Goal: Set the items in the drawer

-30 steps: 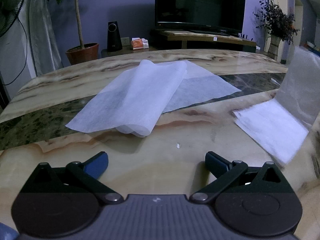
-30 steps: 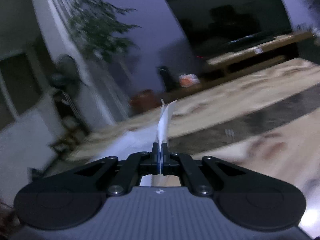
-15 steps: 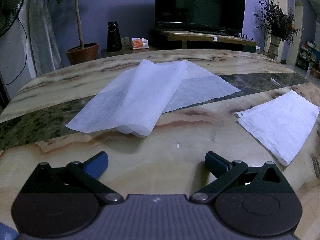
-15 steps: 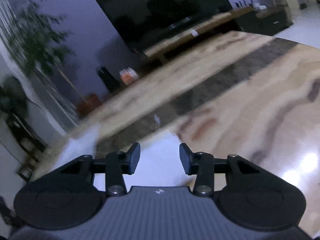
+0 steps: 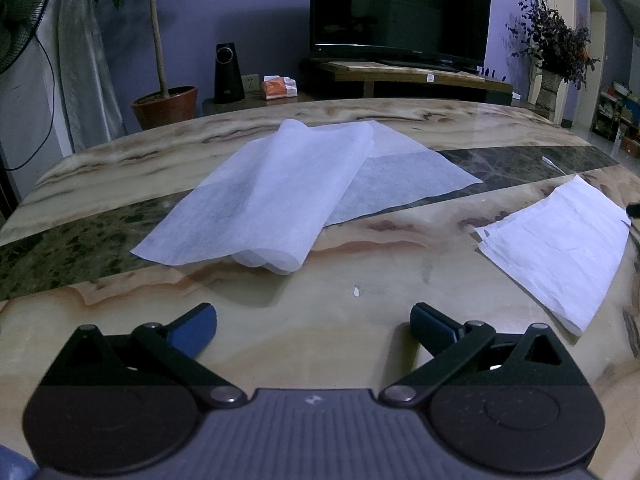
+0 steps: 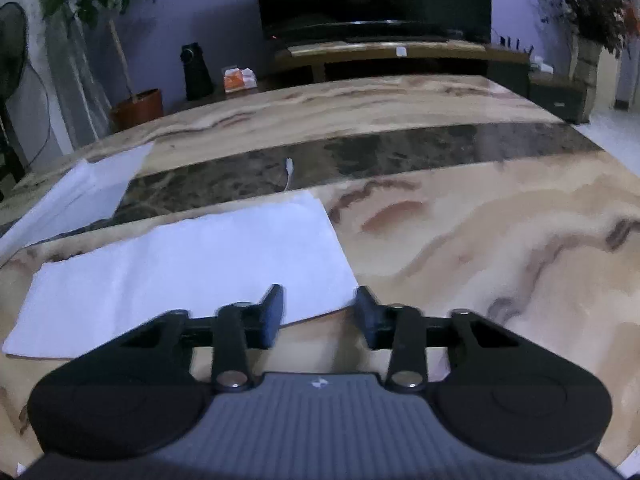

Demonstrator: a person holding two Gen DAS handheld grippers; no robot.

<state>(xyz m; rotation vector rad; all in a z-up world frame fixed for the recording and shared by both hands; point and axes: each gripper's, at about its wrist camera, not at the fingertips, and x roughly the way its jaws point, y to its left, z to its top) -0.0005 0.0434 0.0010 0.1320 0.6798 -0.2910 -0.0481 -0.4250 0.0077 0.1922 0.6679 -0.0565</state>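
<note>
left gripper [image 5: 314, 322] spread wide, empty | right gripper [image 6: 318, 314] jaws just narrowing, gap empty, over near-right corner of flat white tissue sheet [image 6: 192, 264] | marble table [image 6: 500, 240]

My left tongs [image 5: 314, 322] hung wide apart above the marble table [image 5: 360, 344], gripping nothing. Ahead lay 1 large folded white sheet [image 5: 272, 200]; a smaller white sheet [image 5: 560, 248] lay flat at right.

Your left claw [image 5: 313, 322] points forward and downward over the surface [image 5: 320, 344], its jaws spread wide with nothing between them. Your right claw [image 6: 319, 312] tilts down too; its jaws have just been closing, part-open, gripping nothing.
</note>
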